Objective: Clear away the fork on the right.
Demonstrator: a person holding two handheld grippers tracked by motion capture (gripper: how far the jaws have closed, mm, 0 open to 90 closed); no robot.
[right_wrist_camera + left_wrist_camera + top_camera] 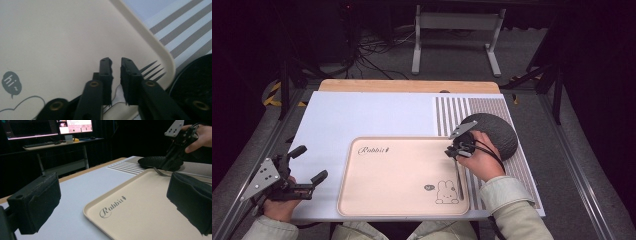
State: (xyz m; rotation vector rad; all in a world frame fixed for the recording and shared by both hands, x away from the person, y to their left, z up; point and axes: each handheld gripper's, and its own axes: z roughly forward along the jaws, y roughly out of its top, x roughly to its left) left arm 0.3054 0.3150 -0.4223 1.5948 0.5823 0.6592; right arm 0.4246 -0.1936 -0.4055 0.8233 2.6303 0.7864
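A metal fork (459, 182) lies along the right side of a beige tray (397, 175) printed with "Rabbit" and a rabbit drawing. My right gripper (452, 152) points down at the fork's neck, near the tray's right rim. In the right gripper view the jaws (116, 61) stand close together on the neck, and the tines (151, 68) stick out beyond the right jaw toward the rim. My left gripper (310, 163) is open and empty, just left of the tray. Its view shows its wide-apart pads (35, 205) with the tray (140, 202) ahead and the right gripper (170, 166) farther off.
A black round plate (497, 132) sits on a striped mat (452, 112) right of the tray, just behind my right hand. A white mat (362, 115) covers the table's left and middle. A wooden table edge runs along the back, with stands and cables beyond.
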